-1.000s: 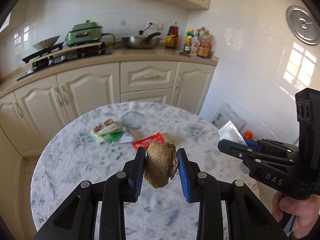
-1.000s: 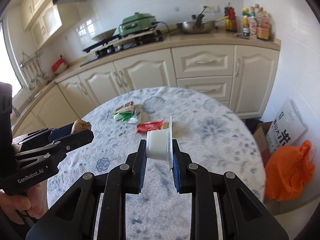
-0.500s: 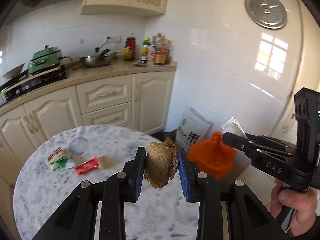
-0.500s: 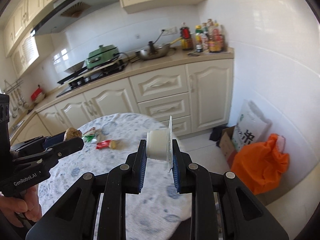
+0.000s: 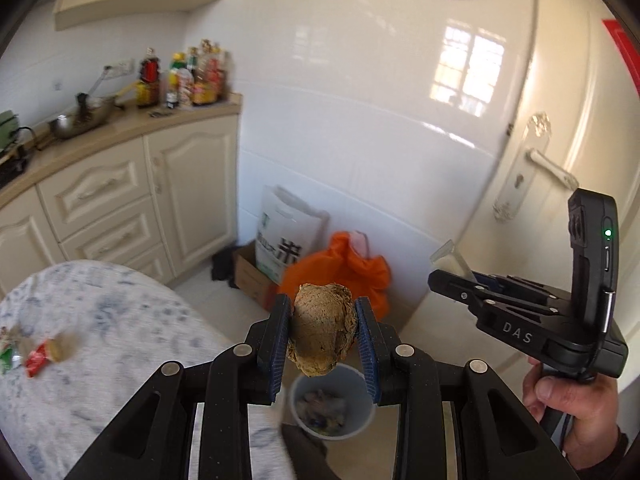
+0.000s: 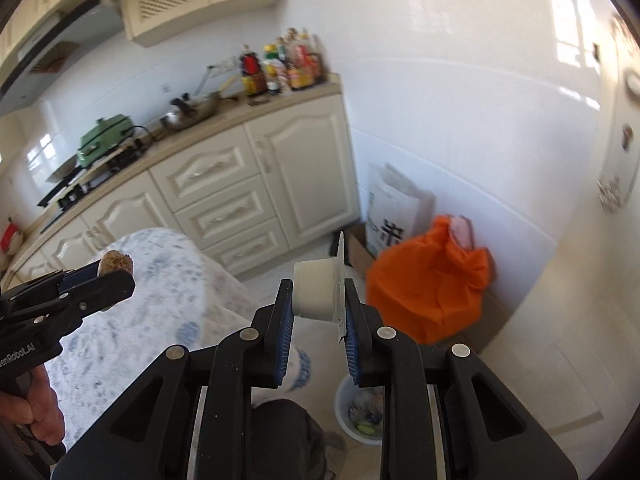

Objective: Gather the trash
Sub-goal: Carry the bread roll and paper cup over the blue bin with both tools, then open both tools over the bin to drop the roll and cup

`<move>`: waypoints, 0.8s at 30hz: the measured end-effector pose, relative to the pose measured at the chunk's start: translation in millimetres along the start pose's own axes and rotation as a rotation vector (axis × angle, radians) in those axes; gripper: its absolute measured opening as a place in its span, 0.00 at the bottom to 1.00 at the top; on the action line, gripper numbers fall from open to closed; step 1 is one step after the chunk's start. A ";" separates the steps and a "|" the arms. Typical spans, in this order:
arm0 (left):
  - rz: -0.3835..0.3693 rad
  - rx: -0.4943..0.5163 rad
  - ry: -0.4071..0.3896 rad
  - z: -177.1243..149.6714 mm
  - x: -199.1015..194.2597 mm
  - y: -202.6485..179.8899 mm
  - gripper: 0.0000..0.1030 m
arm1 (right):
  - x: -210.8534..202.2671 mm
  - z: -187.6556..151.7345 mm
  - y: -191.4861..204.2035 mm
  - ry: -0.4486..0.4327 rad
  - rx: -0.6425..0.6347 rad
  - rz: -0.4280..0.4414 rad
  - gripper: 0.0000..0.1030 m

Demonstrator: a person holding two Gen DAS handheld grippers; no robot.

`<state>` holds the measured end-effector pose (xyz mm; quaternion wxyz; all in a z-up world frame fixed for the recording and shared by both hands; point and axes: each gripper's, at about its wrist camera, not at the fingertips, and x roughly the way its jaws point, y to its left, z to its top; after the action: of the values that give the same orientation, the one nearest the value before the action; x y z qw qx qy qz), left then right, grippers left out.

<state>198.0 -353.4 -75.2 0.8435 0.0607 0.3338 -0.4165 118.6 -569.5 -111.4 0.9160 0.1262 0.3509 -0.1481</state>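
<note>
The round tabletop (image 5: pixel 100 340), covered in a blue-and-white marbled pattern, fills the lower left of both wrist views, with cream kitchen cabinets (image 6: pixel 256 184) behind it. On the floor against the white tiled wall sits a bulging orange bag (image 6: pixel 428 288), and just beside it a white printed bag (image 6: pixel 394 208) stands upright by a cardboard box (image 5: pixel 250 276). Below both claws, on the floor near the tabletop's edge, stands a pale blue waste bin (image 5: pixel 332 404) with mixed rubbish inside.

The left claw (image 5: pixel 322 338) is clamped on a brown crumpled lump of trash (image 5: pixel 322 336), held in the air directly above the bin. The right claw (image 6: pixel 318 306) grips a small white plastic cup (image 6: pixel 314 296) lying on its side, its thin lid edge pressed against the right pad; it hangs over the floor, with the bin just below and to the right.

At the tabletop's far left edge lie a red wrapper (image 5: pixel 38 356) and a green one (image 5: pixel 6 356), blurred, touching a small brown scrap (image 5: pixel 60 350).
</note>
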 end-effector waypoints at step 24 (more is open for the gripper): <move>-0.065 0.050 0.409 25.1 269.5 -52.6 0.57 | 113.1 -80.8 -114.0 0.310 0.238 -0.076 0.35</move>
<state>287.7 -575.4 -212.0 0.7425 0.1540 0.4896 -0.4305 108.9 -668.4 -261.1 0.8234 0.2416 0.4721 -0.2018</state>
